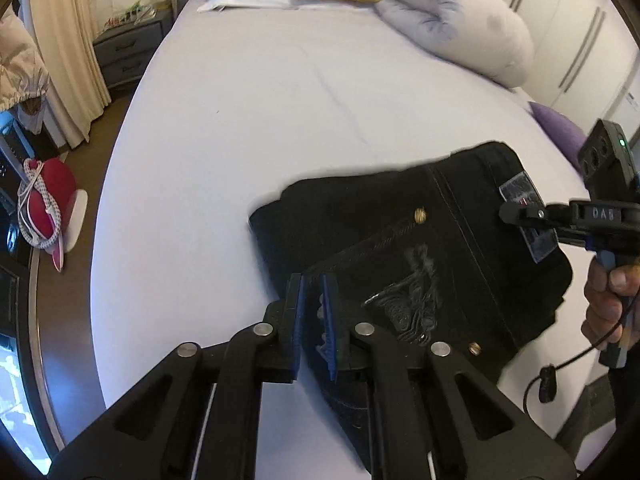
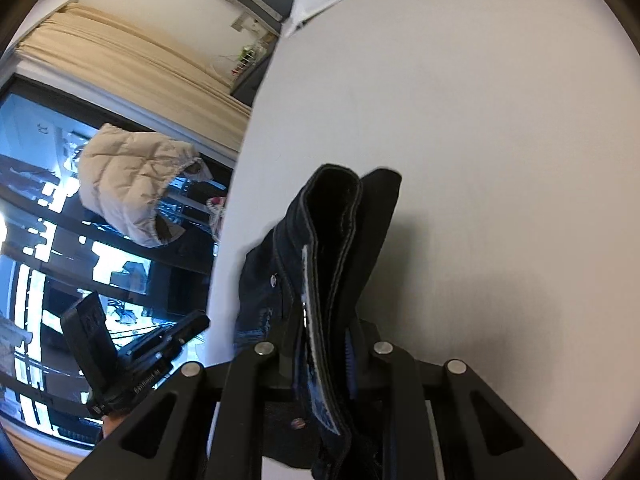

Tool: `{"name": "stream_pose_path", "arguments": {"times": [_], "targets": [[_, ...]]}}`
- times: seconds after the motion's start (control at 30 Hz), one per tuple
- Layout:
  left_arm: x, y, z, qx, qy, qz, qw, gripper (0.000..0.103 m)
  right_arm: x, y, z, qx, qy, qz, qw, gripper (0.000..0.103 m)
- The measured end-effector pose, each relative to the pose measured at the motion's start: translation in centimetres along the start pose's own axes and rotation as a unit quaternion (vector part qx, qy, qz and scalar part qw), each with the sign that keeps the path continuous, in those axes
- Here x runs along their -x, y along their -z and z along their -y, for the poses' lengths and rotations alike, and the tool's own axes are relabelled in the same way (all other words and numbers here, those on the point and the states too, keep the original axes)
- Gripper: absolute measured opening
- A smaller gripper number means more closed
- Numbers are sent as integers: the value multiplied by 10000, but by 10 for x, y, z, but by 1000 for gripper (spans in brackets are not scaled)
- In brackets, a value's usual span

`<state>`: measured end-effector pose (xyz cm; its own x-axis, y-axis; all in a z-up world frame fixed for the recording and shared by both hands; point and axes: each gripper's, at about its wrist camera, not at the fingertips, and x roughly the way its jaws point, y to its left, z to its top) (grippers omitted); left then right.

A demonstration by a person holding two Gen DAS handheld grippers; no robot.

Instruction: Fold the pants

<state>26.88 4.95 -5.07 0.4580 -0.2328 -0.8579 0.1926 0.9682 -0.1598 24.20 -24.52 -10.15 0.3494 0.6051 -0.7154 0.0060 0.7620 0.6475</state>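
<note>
Pants (image 1: 408,248), black and folded into a thick bundle, sit at the near right part of a white-sheeted bed (image 1: 248,92), their long axis slanting from the lower left of the left wrist view up toward the waistband at the right. The right gripper (image 2: 324,344) clamps that waistband by its label patch. The left gripper (image 1: 312,308), jaws nearly closed with no cloth seen pinched between them, hovers at the bundle's near left edge.

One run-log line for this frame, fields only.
pants: folded, on bed | left claw: nearly shut, at pants' edge, grip unclear | right claw: shut on pants' waistband
</note>
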Motion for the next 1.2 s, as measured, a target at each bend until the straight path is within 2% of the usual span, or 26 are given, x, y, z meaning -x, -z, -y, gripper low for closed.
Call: {"name": "stream_pose_path", "arguments": {"times": [0.1, 0.2, 0.37, 0.5, 0.57, 0.67, 0.73, 0.8, 0.9, 0.97, 1.0, 1.03, 1.1, 1.13, 1.2], "targets": [[-19, -4, -14, 138, 16, -113, 9998, 8, -11, -1, 34, -461, -56, -19, 9989, 18], [-27, 2, -9, 233, 82, -77, 9997, 8, -12, 11, 64, -734, -247, 3, 9970, 19], [-36, 12, -4, 526, 201, 70, 9984, 8, -18, 18, 75, -866, -447, 79, 9952, 24], [-23, 27, -13, 953, 593, 283, 9933, 8, -17, 19, 79, -1012, -619, 138, 9928, 26], [-19, 40, -13, 1050, 662, 233, 9920, 9, -10, 24, 85, -1141, -674, 170, 9910, 37], [-16, 61, -9, 1169, 821, 106, 9897, 9, 8, 36, 79, -1081, -400, 318, 9928, 54], [-14, 78, -6, 1314, 907, 95, 9871, 9, 19, 48, 73, -980, -191, 375, 9943, 60], [-12, 101, -7, 1499, 1013, 91, 9835, 10, 24, 62, 74, -969, -171, 316, 9946, 63], [-12, 128, -4, 1843, 1136, 54, 9763, 19, 23, 75, 80, -1022, -244, 219, 9942, 64], [-15, 140, 0, 2054, 1177, -34, 9716, 41, 21, 79, 79, -974, -189, 155, 9949, 56], [-14, 141, 1, 2116, 1191, -127, 9700, 72, 21, 79, 79, -1037, -173, 144, 9944, 54], [-12, 144, 5, 2143, 1200, -176, 9692, 79, 21, 80, 81, -1143, -215, 123, 9931, 50], [-6, 148, 11, 2093, 1188, -151, 9705, 81, 19, 81, 81, -1209, -205, 79, 9924, 43], [-5, 148, 13, 2054, 1150, -240, 9716, 84, 18, 82, 79, -1197, -189, 68, 9926, 39], [-11, 150, 18, 1978, 1137, -334, 9731, 84, 18, 84, 77, -1206, -138, 64, 9926, 35]]}}
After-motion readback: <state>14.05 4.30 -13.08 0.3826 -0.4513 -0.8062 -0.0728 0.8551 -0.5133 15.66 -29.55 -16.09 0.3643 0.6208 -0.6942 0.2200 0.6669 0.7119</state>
